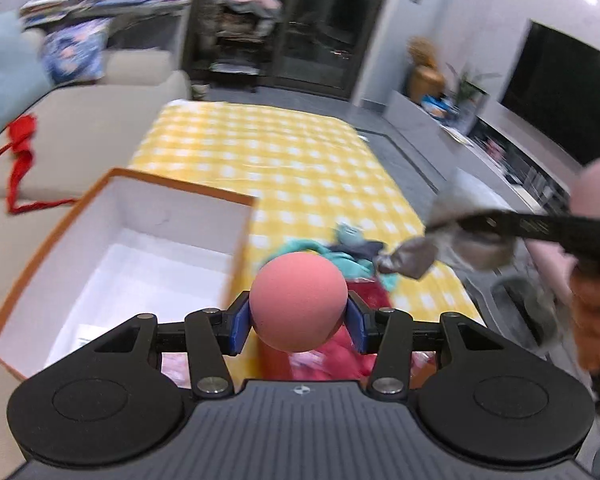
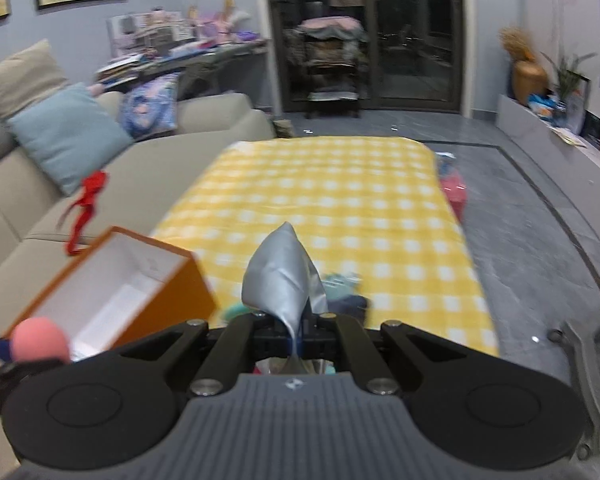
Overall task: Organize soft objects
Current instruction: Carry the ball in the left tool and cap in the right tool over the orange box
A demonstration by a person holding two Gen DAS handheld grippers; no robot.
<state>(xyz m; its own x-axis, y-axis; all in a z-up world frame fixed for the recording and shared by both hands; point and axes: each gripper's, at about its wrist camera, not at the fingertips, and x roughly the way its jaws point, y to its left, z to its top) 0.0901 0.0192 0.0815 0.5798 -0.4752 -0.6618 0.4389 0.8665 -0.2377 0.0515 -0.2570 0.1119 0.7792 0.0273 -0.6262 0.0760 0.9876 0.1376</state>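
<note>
The left gripper (image 1: pixel 299 322) is clamped on a round, matte pink foam ball (image 1: pixel 298 301), its blue pads (image 1: pixel 239 323) pressing the ball's two sides. The right gripper (image 2: pixel 296 334) is fully closed on a crumpled piece of shiny grey fabric (image 2: pixel 280 280), which stands up in a peak above the jaws and trails down behind them.

The open orange cardboard box with a white inside (image 1: pixel 112 264) sits ahead and to the left of the left gripper, its near right corner just beside the ball; from the right gripper the same box lies further off to the left, past the ball. So the left hand is clearly nearer the box, and judging by that, the ball looks likely to go in first with a short move left and forward. The box's long axis runs away from the gripper, roughly along the way it points.

A small heap of soft cloths, teal and dark blue (image 1: pixel 340 254), lies on the yellow-and-white checked tablecloth (image 1: pixel 284 152) just ahead of both grippers, with red fabric (image 1: pixel 352 344) below the left one. A red ribbon (image 1: pixel 18 160) rests on the beige sofa (image 1: pixel 100 128), well off to the left
</note>
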